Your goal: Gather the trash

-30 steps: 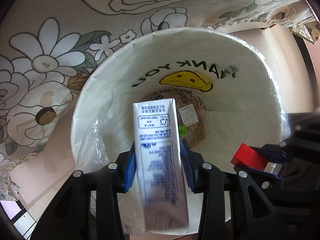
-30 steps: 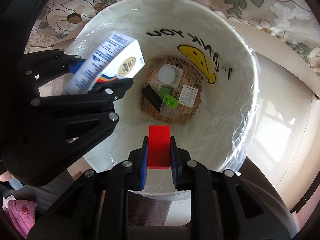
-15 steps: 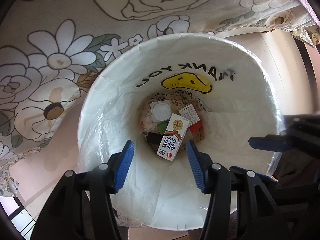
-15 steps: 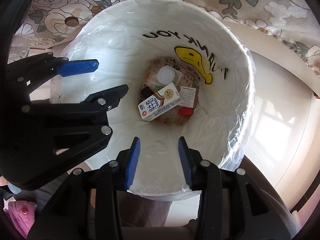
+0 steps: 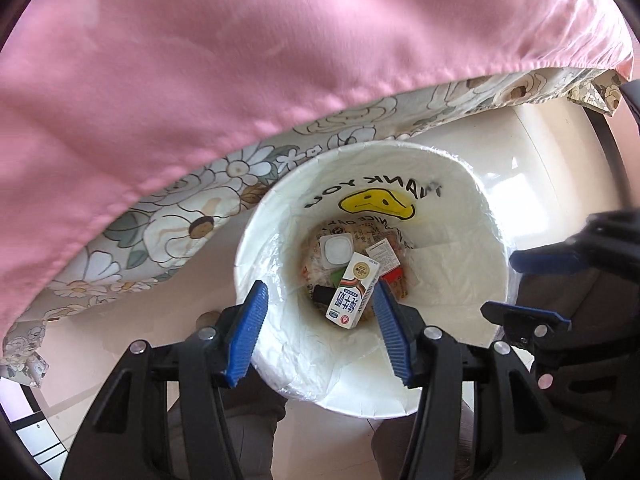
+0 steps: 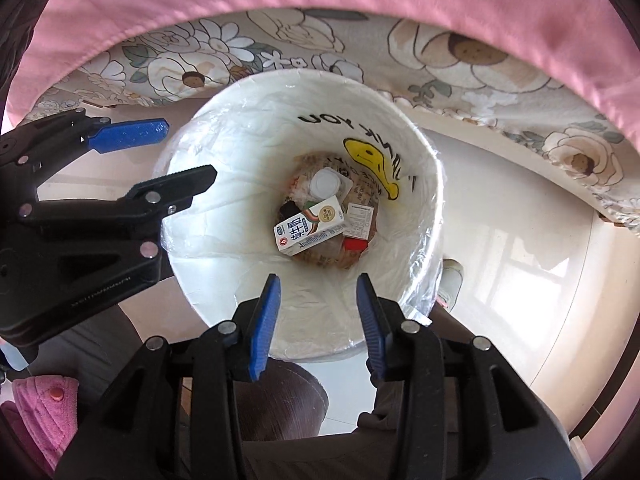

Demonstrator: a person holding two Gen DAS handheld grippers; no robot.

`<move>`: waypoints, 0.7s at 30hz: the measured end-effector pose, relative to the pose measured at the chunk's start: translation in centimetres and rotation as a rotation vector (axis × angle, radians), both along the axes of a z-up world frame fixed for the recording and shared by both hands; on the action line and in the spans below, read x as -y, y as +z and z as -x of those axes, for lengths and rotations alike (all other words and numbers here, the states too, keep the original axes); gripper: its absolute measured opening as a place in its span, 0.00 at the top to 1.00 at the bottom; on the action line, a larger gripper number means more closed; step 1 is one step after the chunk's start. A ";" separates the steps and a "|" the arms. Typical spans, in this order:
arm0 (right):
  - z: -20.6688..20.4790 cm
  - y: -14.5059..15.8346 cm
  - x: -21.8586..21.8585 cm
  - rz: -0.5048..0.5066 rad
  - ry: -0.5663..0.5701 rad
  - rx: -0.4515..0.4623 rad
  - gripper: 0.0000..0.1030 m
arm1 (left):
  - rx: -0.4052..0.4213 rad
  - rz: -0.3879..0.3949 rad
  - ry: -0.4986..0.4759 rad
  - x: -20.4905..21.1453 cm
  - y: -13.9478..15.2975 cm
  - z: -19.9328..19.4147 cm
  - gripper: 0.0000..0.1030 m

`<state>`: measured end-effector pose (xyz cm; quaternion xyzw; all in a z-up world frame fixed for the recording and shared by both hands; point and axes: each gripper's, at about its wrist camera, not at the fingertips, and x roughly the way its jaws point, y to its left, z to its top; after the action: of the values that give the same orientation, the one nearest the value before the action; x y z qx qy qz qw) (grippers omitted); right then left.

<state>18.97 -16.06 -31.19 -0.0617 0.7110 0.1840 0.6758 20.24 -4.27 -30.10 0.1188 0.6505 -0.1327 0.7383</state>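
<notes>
Hanging above the white bin [image 5: 460, 220], the left gripper [image 5: 316, 328] and right gripper [image 6: 318, 320] both stood open and empty, jaws having just parted. The milk carton [image 6: 310, 230] and red block [image 6: 354, 244] lay at the bin's bottom among other trash.

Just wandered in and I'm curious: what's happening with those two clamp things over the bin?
A person is collecting trash with a handheld gripper in each hand. Both the left gripper and right gripper are open and empty above the white bin. Their jaws have just been opening, nothing between them. A milk carton and a red block lie at the bottom with other scraps. A pink cloth hangs nearby.
</notes>
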 end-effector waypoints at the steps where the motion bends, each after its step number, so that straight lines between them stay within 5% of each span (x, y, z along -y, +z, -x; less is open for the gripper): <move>1: 0.2 0.8 -0.1 0.013 0.009 0.022 0.60 | 0.011 -0.002 0.007 -0.2 0.8 0.1 0.44; 11: 1.1 9.9 0.3 0.068 0.048 0.260 0.60 | 0.094 0.035 0.099 -3.1 9.2 1.9 0.43; 13: 1.3 11.8 0.3 0.066 0.038 0.303 0.52 | 0.132 0.053 0.098 -3.5 11.5 2.5 0.37; 21: 3.2 19.4 0.3 0.018 0.033 0.459 0.45 | 0.297 0.090 0.105 -4.5 19.5 5.5 0.29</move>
<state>15.75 -16.33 -11.76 -0.1195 0.5392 0.1696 0.8162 14.73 0.24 -10.58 0.0698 0.5329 -0.1040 0.8369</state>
